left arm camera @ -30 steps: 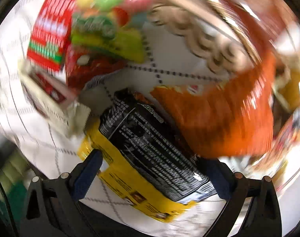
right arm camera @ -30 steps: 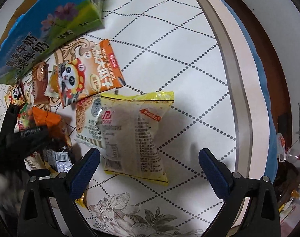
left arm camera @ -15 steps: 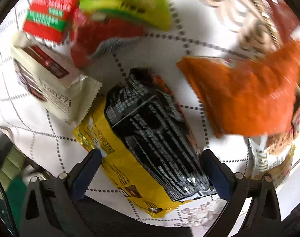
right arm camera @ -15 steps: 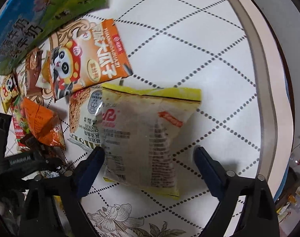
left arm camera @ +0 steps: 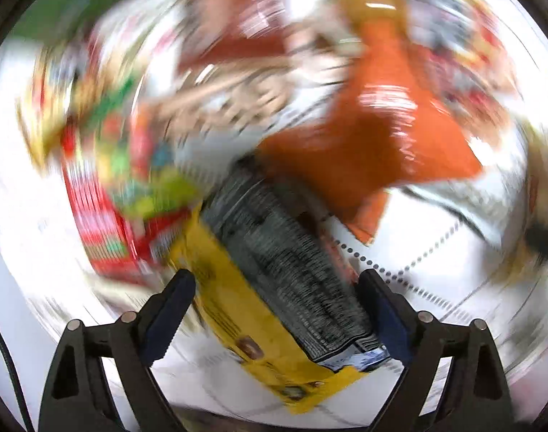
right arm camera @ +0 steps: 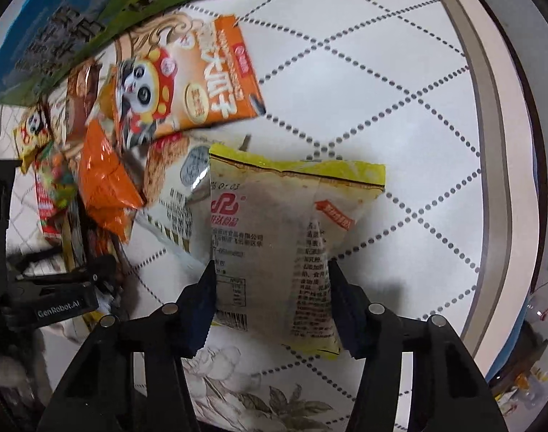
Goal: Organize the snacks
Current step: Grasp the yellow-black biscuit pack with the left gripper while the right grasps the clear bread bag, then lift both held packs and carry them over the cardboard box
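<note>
Right gripper [right arm camera: 270,284], jaws just closing, pinches the pale yellow-edged packet [right arm camera: 281,237] lying on the dotted cloth [right arm camera: 382,90] by its slack lower end, so it may slip; left gripper [left arm camera: 277,306], also closing, merely straddles the black-and-yellow bag [left arm camera: 274,280].

White tablecloth [right arm camera: 400,82] with dotted diamond lines, snack packets lying flat, pale yellow-edged packet [right arm camera: 284,237], orange panda packet [right arm camera: 187,82]

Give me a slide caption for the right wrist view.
Right gripper closing on a pale yellow-edged snack packet lying on the quilted white tabletop.
</note>
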Demonstrator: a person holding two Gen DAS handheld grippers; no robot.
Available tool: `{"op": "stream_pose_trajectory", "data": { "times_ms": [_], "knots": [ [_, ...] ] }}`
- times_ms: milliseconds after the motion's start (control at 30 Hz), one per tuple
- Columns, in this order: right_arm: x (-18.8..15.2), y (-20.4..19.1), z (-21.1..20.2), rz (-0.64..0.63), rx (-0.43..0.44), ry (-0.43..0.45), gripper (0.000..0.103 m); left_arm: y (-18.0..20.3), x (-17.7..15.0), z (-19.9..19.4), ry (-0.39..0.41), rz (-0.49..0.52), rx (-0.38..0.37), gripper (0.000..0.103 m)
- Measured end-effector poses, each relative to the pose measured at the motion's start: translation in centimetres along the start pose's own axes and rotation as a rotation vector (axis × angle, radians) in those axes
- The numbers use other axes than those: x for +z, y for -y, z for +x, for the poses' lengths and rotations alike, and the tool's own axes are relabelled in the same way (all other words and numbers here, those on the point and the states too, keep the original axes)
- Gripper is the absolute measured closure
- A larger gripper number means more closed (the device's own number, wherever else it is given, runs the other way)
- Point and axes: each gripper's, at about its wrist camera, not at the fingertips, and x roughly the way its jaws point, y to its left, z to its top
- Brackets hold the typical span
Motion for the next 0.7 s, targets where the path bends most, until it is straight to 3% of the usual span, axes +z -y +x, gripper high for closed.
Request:
{"op": "stream_pose_trajectory", "data": {
  "times_ms": [67, 133, 200, 267, 333, 400, 533, 700],
  "knots": [
    [-0.4, -0.2, 0.1, -0.021, -0.005, -0.015, 0.044, 1.8, -1.0, 0.0, 0.07, 0.154, 0.097, 0.011],
    [-1.2, -0.7, 0.6, -0.04, -0.005, -0.028, 0.044, 2.2, -1.7, 0.3, 0.072, 0.206, 0.114, 0.011],
    [-1.4, -1.3, 1.2, -0.036, 0.003, -0.038, 0.043, 1.4, -1.4, 2.0, 0.007, 0.07, 0.011, 0.011],
    [-1.0, -2.0, 2.0, -0.023, 0.009, -0.045, 0.042, -1.9, -1.6, 3.4, -0.08, -0.171, -0.136, 0.011],
    [-1.1, -1.7, 1.9, -0.002, 0.022, -0.047, 0.039, -5.6, -3.4, 3.9, -0.107, -0.421, -0.314, 0.011],
    [-1.3, -1.5, 1.8, 0.014, 0.036, -0.045, 0.035, -8.6, -5.1, 4.3, -0.118, -0.6, -0.427, 0.011],
    [-1.5, -1.4, 2.0, 0.027, 0.04, -0.048, 0.032, -12.6, -6.4, 8.4, -0.206, -0.759, -0.541, 0.011],
    [-1.2, -2.2, 2.9, 0.014, 0.021, -0.061, 0.032, -11.6, -4.9, 15.8, -0.316, -0.759, -0.597, 0.011]
  ]
}}
